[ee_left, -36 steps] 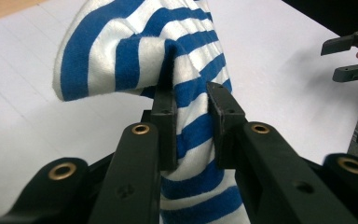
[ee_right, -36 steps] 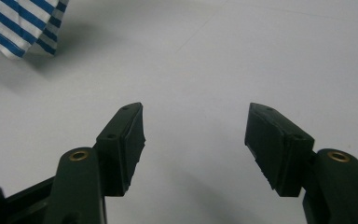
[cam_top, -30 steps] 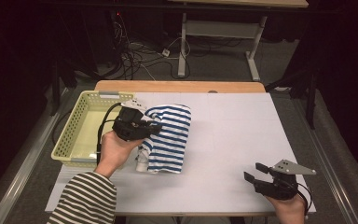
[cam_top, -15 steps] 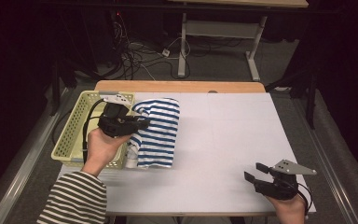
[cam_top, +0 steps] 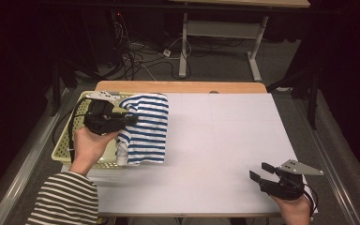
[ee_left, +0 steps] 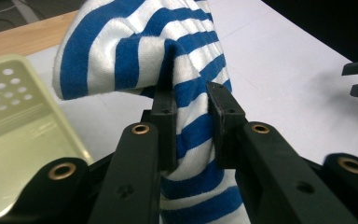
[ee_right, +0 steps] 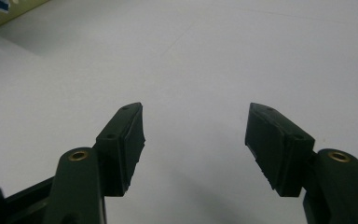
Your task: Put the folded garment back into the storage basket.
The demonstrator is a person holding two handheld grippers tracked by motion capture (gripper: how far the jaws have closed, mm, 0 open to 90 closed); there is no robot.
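Left tongs (cam_top: pixel 132 120): clamped on a folded blue-and-white striped cloth (cam_top: pixel 146 129). In the left gripper view, a bunched fold of the cloth (ee_left: pixel 186 116) sits between the two black jaws, and both pads press on it. The person's left hand (cam_top: pixel 90 144), in a striped sleeve (cam_top: pixel 65 199), grips the tool body from below.

Cloth position: it hangs from the left tongs at the left part of the white worktop (cam_top: pixel 225 140). Its left edge overlaps the right rim of the pale yellow-green perforated basket (cam_top: pixel 65 150), and its lower end reaches down to the worktop surface just beside that basket. The basket stands at the left edge of the worktop; in the left gripper view, the basket (ee_left: pixel 23 121) lies to the left of the cloth.

Right tongs (cam_top: pixel 258 172): jaws apart, with nothing between them. In the right gripper view, bare worktop (ee_right: pixel 196 60) shows in the gap between the pads. The tool sits at the near right corner of the worktop, well apart from the cloth, held in the right hand (cam_top: pixel 296 210).
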